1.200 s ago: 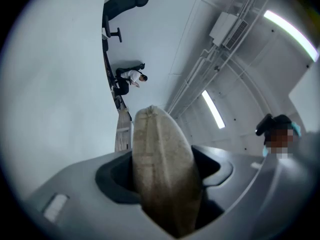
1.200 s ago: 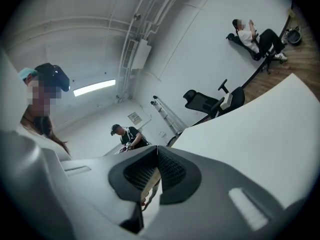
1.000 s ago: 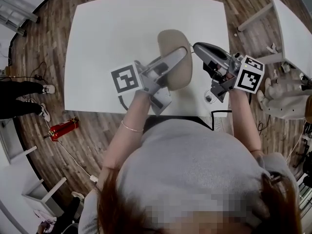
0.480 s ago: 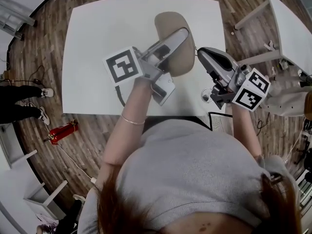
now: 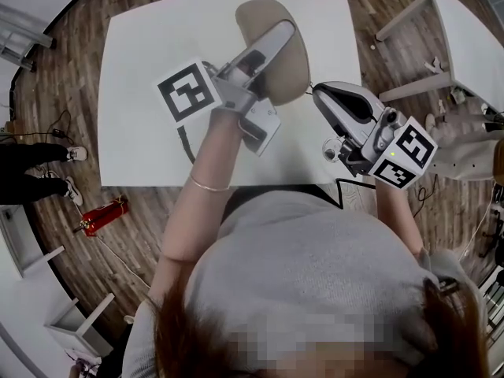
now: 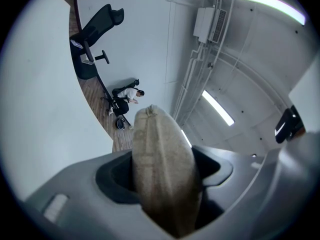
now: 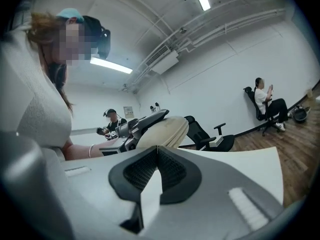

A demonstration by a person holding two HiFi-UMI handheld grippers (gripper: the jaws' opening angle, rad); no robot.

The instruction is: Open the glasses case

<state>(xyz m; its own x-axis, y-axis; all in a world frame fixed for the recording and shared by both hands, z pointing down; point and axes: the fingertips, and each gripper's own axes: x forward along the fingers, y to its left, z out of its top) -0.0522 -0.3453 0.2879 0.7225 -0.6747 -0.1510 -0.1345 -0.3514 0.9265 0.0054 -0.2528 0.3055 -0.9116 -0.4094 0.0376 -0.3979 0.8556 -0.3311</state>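
Note:
The beige glasses case (image 5: 293, 68) is lifted off the white table (image 5: 146, 132), closed, and clamped edge-on between the jaws of my left gripper (image 5: 280, 36). In the left gripper view the glasses case (image 6: 162, 169) fills the gap between both jaws and sticks out past them. My right gripper (image 5: 318, 93) hovers just right of the case, apart from it, shut with nothing in it. The right gripper view shows its shut jaws (image 7: 158, 160) meeting, with the glasses case (image 7: 167, 130) and the left gripper (image 7: 145, 120) beyond them.
A second white table (image 5: 472, 46) stands at the right. A red fire extinguisher (image 5: 98, 211) lies on the wood floor at the left, near a person's legs (image 5: 35, 160). A black office chair (image 7: 210, 136) and a seated person (image 7: 267, 104) are across the room.
My left gripper has carried the case up and toward the table's far side. The right gripper has rolled, and its marker cube has swung lower and to the right.

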